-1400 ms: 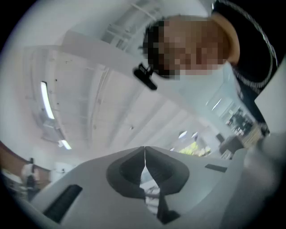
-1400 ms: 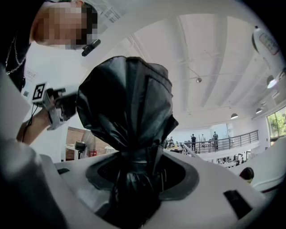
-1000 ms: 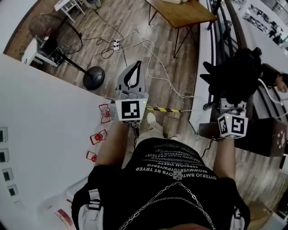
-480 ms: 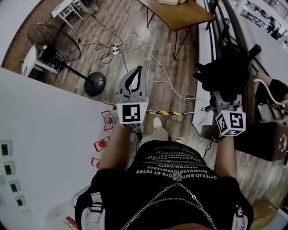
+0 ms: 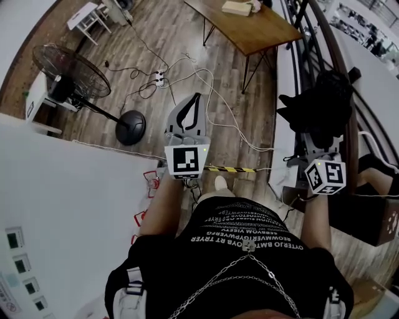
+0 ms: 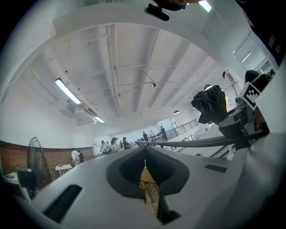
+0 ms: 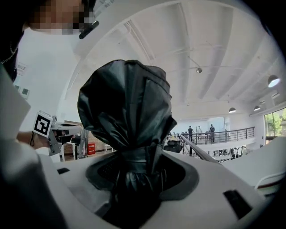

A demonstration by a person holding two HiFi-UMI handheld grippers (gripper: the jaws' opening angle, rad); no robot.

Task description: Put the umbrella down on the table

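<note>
A folded black umbrella point(image 5: 321, 103) stands bunched up in my right gripper point(image 5: 318, 136), which is shut on its lower part; in the right gripper view the umbrella point(image 7: 125, 107) fills the middle, with the jaws of the right gripper point(image 7: 134, 167) closed round its gathered neck. My left gripper point(image 5: 197, 98) is held out level over the wood floor, jaws together with nothing between them; in its own view the left gripper point(image 6: 145, 152) shows only a thin slit, and the umbrella point(image 6: 210, 103) appears at the right. The wooden table point(image 5: 265, 31) stands ahead at the top.
A beige box point(image 5: 238, 7) lies on the table. A standing fan point(image 5: 75, 68) with a round base point(image 5: 130, 126) is on the left, with cables and a power strip point(image 5: 161, 76) on the floor. A railing point(image 5: 324, 43) runs along the right; a white surface point(image 5: 62, 205) lies at the left.
Both grippers have moved forward toward the wooden table, which now shows more fully. The umbrella has stayed in the right gripper; the left jaws are unchanged.
</note>
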